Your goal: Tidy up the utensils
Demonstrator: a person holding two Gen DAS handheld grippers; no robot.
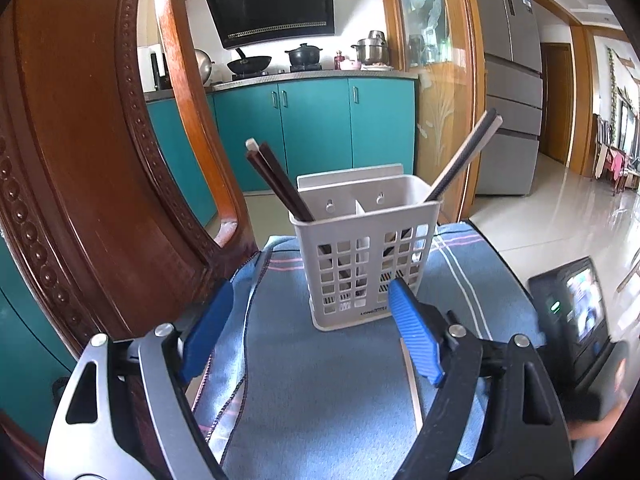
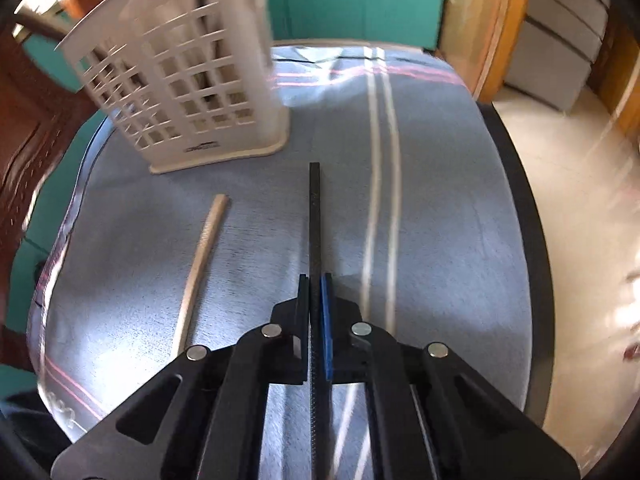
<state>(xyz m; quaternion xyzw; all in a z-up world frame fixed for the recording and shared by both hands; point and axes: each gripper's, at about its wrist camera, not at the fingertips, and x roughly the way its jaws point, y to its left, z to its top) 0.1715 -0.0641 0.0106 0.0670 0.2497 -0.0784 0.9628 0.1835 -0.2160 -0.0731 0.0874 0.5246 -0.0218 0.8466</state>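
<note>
Lying spread over the tabletop [image 2: 516, 216]: blue striped cloth [image 1: 320, 380]. Standing behind: carved wooden chair [image 1: 80, 160], teal cabinets [image 1: 312, 128], black range hood [image 1: 272, 4], grey fridge [image 1: 508, 80].

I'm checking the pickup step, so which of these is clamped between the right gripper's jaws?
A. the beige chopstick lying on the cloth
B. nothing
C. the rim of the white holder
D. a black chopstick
D: in the right wrist view the right gripper is shut on the black chopstick, while the beige chopstick lies apart on the blue cloth.
</note>
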